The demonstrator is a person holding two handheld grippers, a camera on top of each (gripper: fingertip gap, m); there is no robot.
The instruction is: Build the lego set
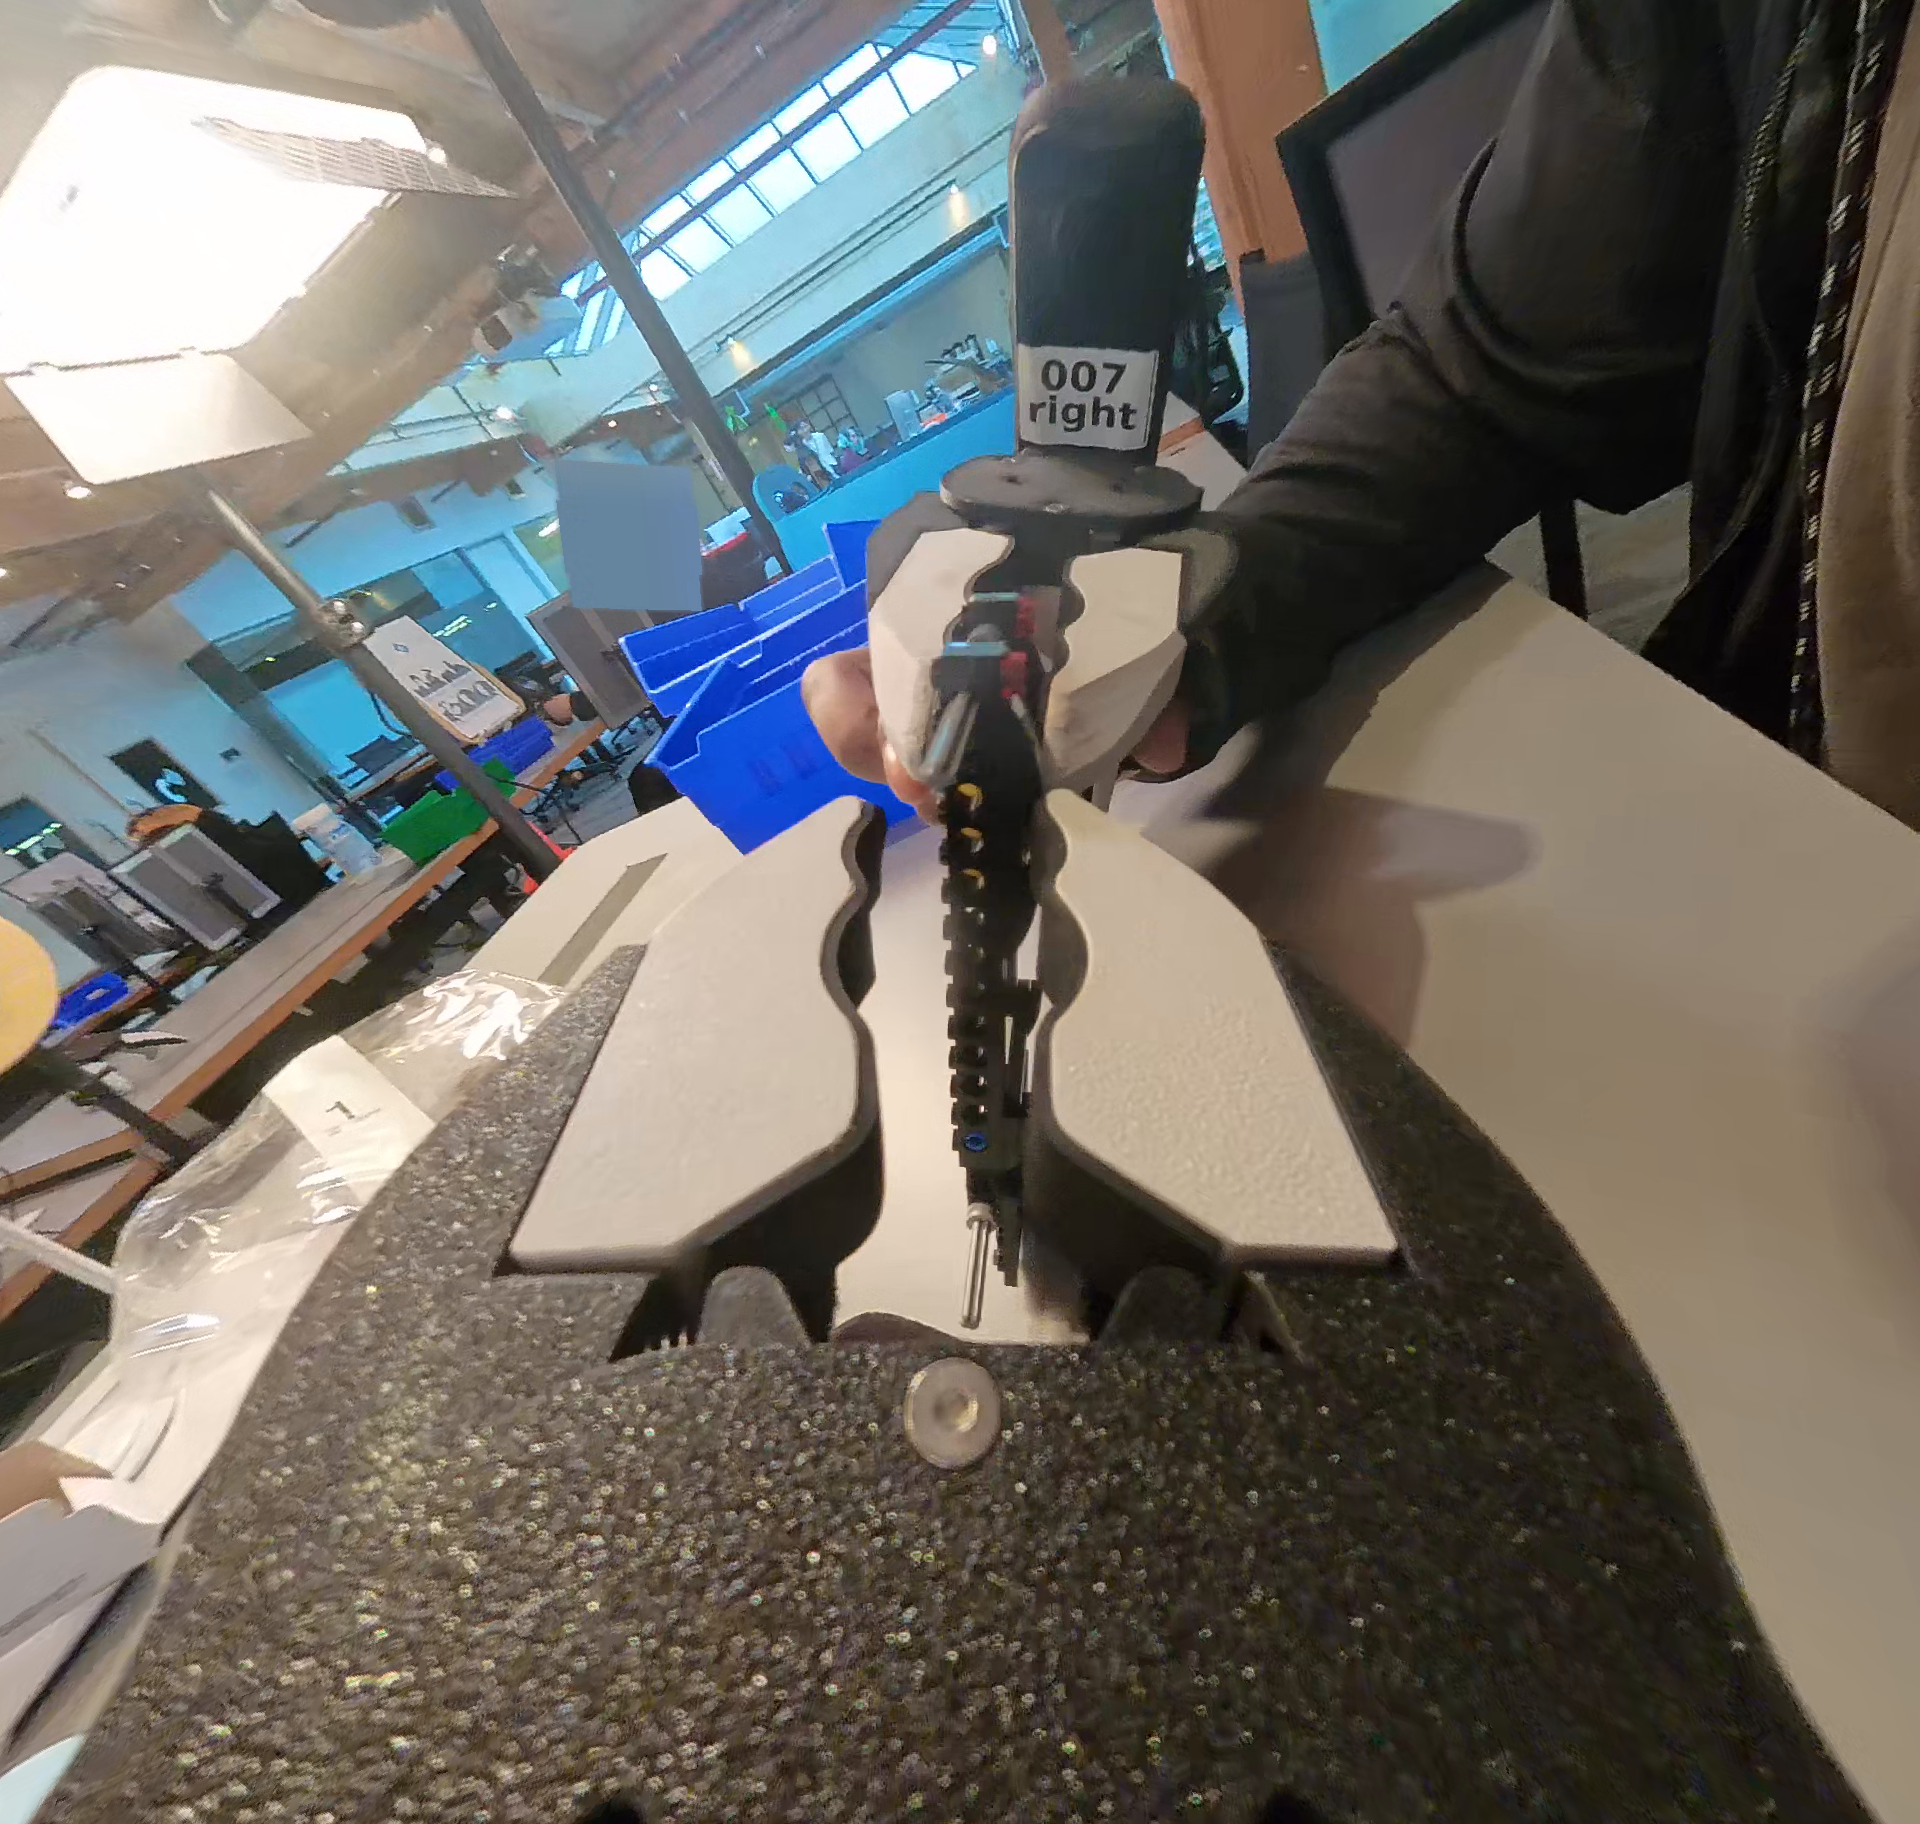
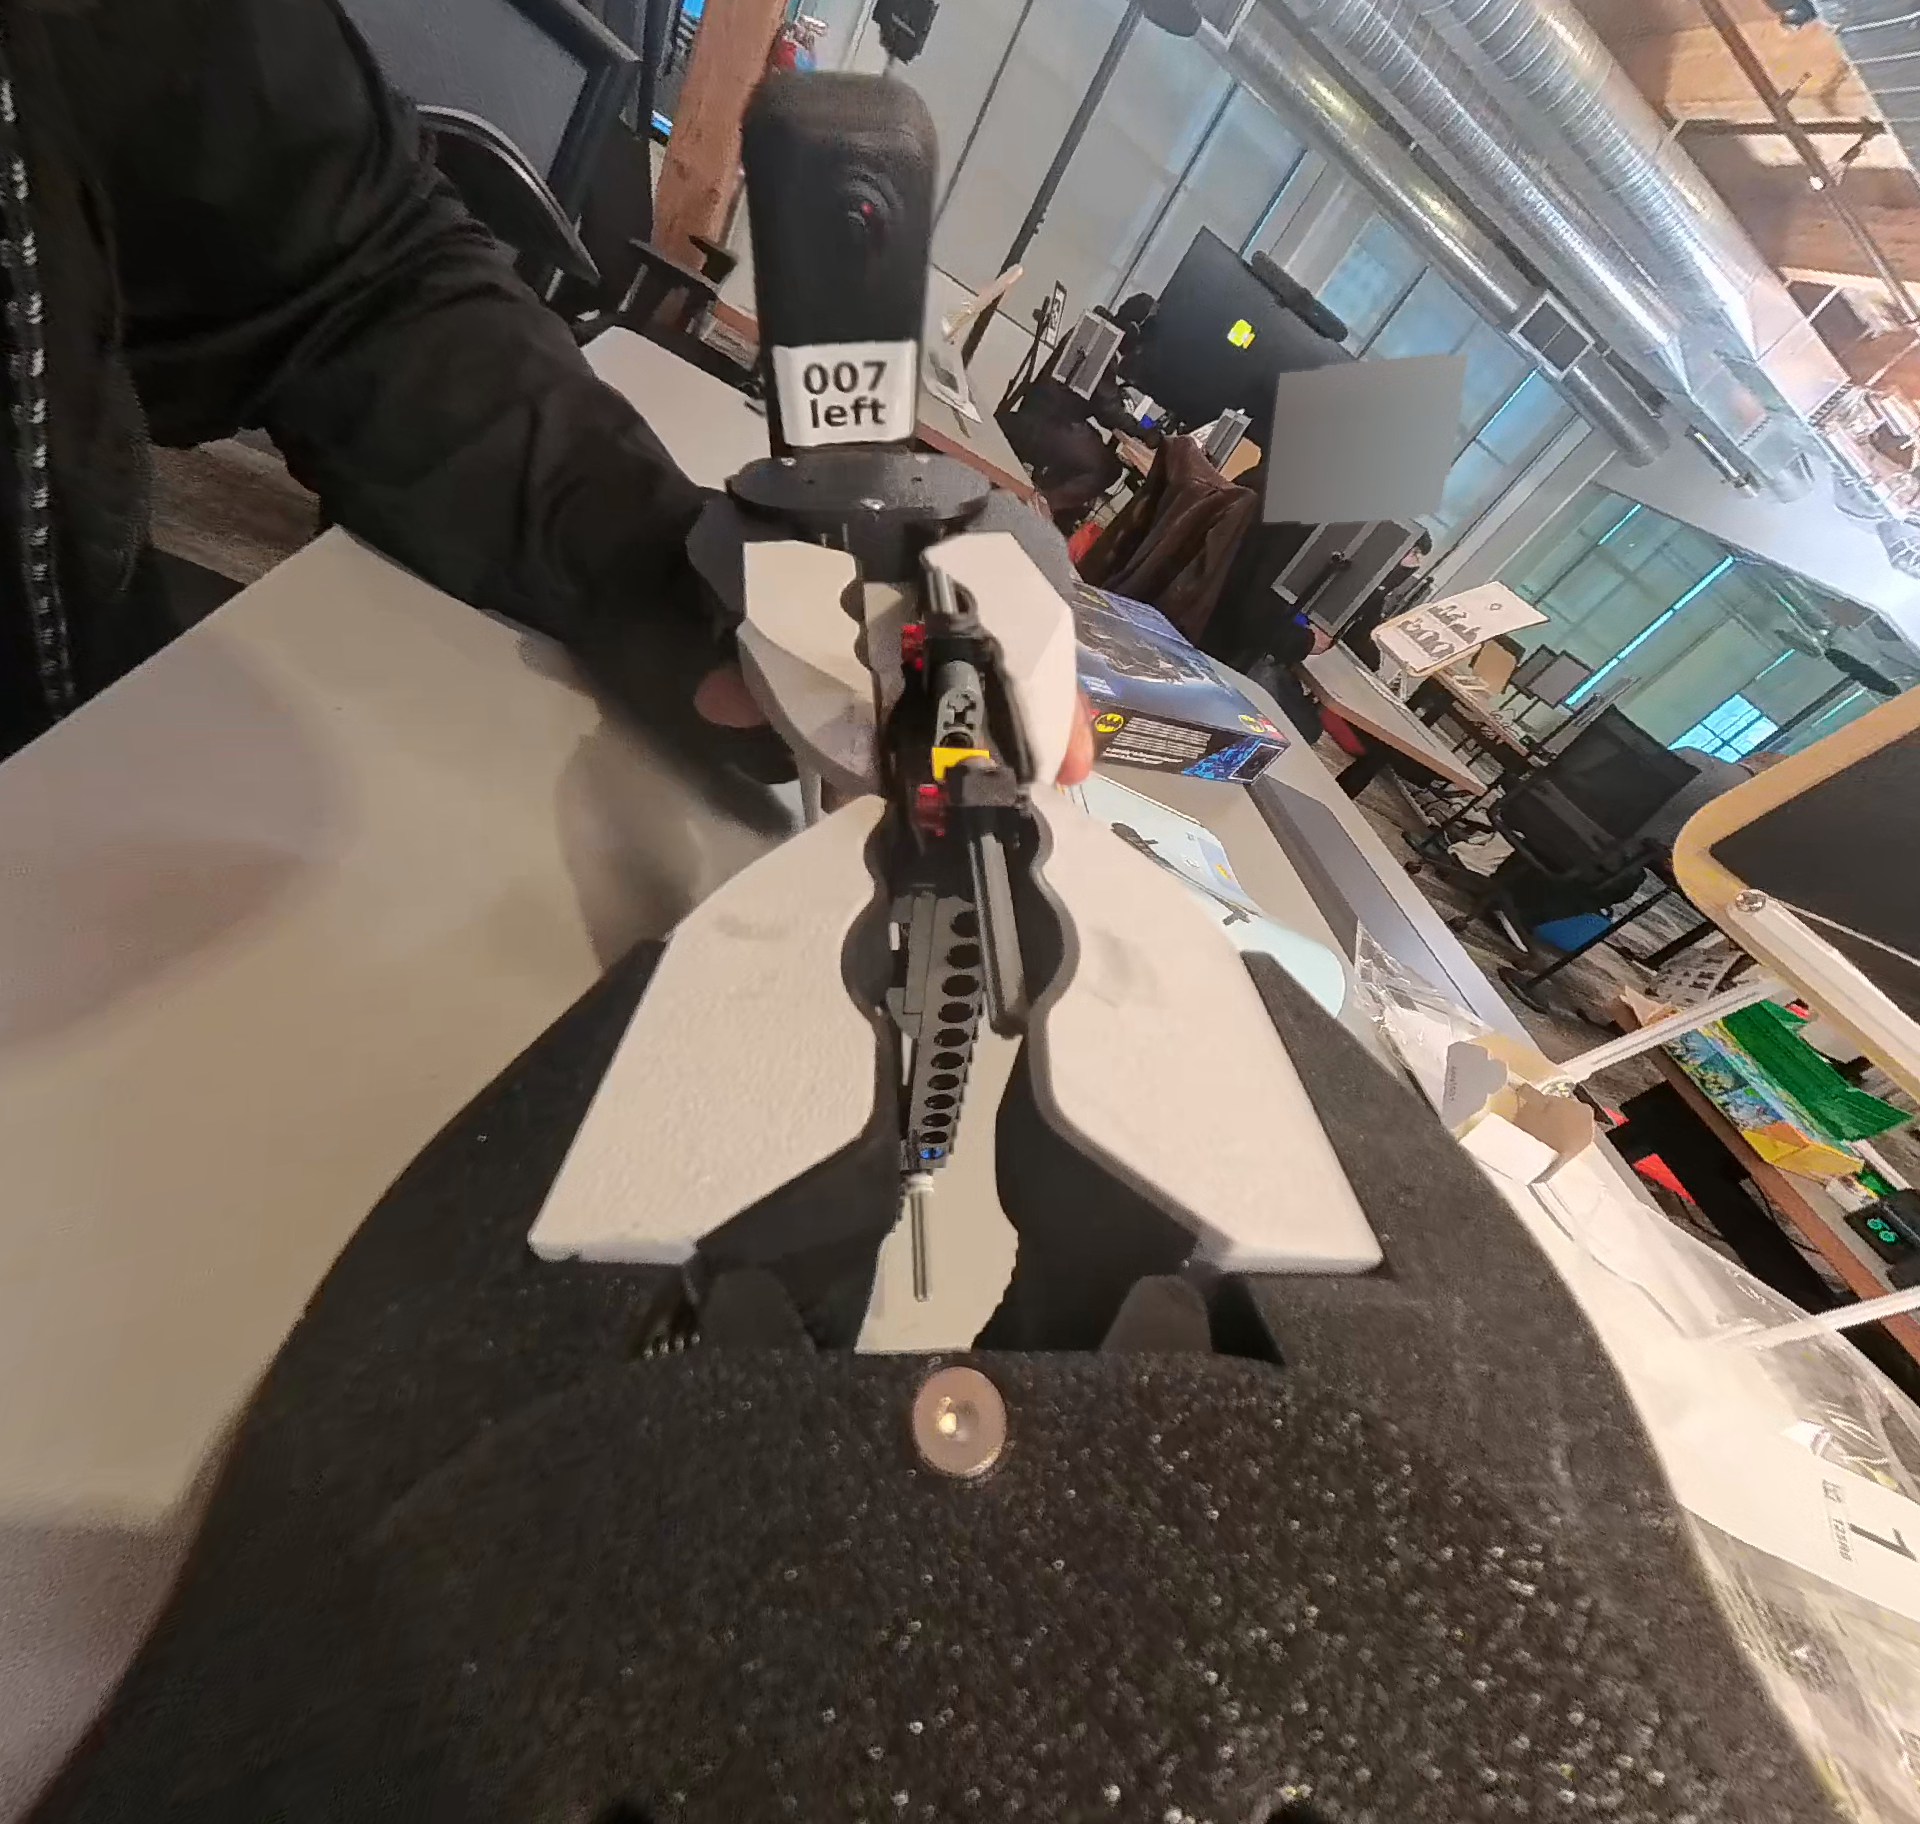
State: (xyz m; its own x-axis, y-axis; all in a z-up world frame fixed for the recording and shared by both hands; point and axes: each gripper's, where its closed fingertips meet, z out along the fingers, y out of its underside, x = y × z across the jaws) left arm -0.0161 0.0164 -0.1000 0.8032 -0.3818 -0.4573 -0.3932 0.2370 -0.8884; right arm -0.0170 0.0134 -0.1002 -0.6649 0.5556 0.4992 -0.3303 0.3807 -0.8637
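A long black toy-brick beam assembly with holes, red and yellow pins and a thin grey axle at its end runs between the two grippers, above the white table; it shows in the left wrist view and the right wrist view. My right gripper is shut on it, both pads pressing its sides; it also shows in the left wrist view. My left gripper is open around the other end. The beam lies against one finger, with a clear gap to the other. The left gripper also shows in the right wrist view.
The white table lies below. Blue bins stand beyond its far edge. A dark blue box, a booklet and clear plastic bags lie to one side. A person's dark sleeves hold both grippers. The grippers are tip to tip, or close to it.
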